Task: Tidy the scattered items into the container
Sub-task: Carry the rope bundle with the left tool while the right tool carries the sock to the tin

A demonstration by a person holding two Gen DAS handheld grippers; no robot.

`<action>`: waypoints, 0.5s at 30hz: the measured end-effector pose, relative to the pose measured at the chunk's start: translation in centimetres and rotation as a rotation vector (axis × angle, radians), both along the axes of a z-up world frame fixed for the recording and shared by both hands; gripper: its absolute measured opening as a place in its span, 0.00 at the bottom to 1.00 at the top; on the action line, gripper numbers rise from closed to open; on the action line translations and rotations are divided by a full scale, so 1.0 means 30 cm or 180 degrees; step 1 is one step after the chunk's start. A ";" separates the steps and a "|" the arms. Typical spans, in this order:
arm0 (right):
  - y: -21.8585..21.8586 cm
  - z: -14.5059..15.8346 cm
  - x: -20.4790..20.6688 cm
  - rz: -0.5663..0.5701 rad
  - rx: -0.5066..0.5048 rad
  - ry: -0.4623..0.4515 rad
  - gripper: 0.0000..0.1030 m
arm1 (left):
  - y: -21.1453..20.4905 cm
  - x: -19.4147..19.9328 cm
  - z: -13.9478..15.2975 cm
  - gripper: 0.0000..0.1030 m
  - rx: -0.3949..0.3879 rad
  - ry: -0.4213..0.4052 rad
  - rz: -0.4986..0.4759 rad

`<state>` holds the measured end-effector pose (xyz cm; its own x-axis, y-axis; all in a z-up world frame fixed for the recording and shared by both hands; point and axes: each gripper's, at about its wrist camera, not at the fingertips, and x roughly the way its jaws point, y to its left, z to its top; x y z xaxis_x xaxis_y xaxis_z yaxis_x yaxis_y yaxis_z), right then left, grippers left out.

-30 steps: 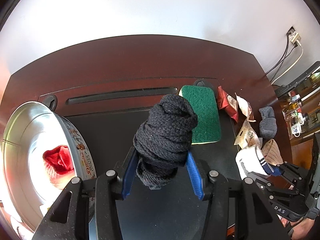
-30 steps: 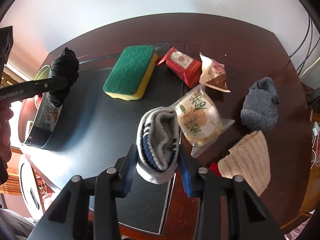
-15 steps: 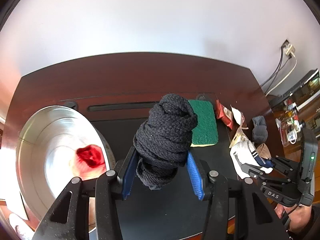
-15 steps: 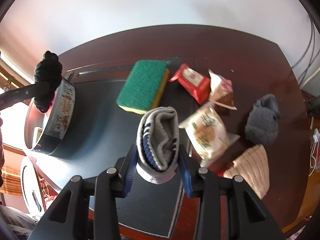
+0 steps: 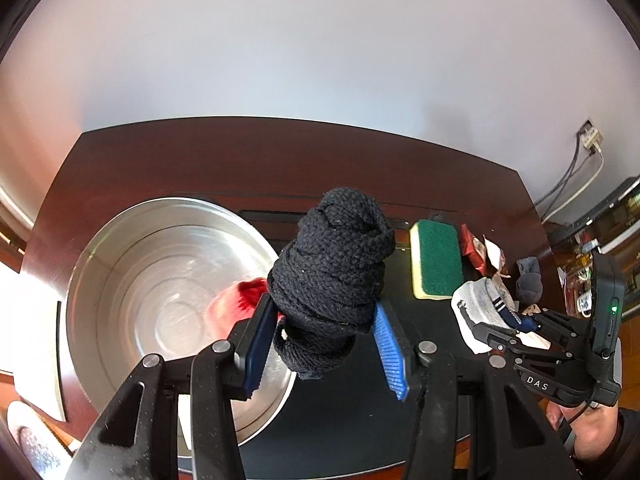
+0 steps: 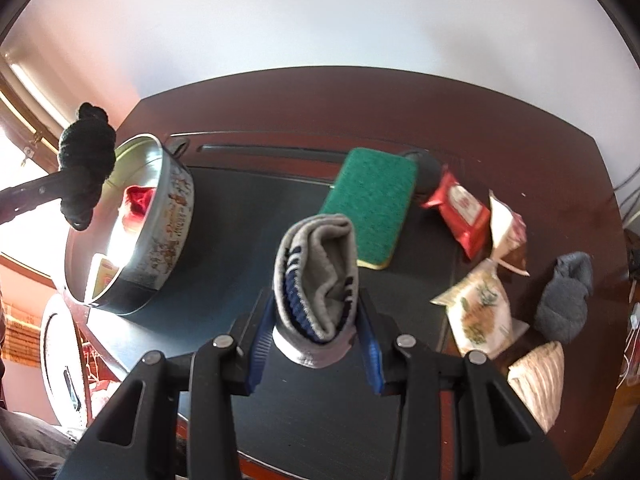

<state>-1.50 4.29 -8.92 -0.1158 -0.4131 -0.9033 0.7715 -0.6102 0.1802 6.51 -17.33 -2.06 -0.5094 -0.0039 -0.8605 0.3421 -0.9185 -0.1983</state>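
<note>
My left gripper (image 5: 324,344) is shut on a rolled black knitted sock (image 5: 332,276) and holds it in the air at the right rim of the round metal tin (image 5: 120,264). A red item (image 5: 244,296) lies inside the tin. In the right wrist view the black sock (image 6: 86,160) hangs over the tin (image 6: 168,216). My right gripper (image 6: 316,344) is shut on a grey sock with blue stripes (image 6: 320,276), held above the black mat (image 6: 248,240). It also shows in the left wrist view (image 5: 480,312).
On the table to the right lie a green sponge (image 6: 372,204), a red packet (image 6: 460,212), two snack bags (image 6: 480,308), a dark grey sock (image 6: 564,300) and a beige sock (image 6: 540,380). The tin's lid (image 6: 60,356) lies at the left. Cables (image 5: 568,188) hang at the wall.
My left gripper has swung left with the black sock, from beside the tin to over its right rim. My right gripper has lifted and moved left with the striped sock.
</note>
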 end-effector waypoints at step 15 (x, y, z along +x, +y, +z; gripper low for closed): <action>-0.199 0.022 0.130 0.0466 -0.0044 0.0022 0.39 | -0.154 0.179 -0.022 0.49 0.0029 -0.0050 0.0477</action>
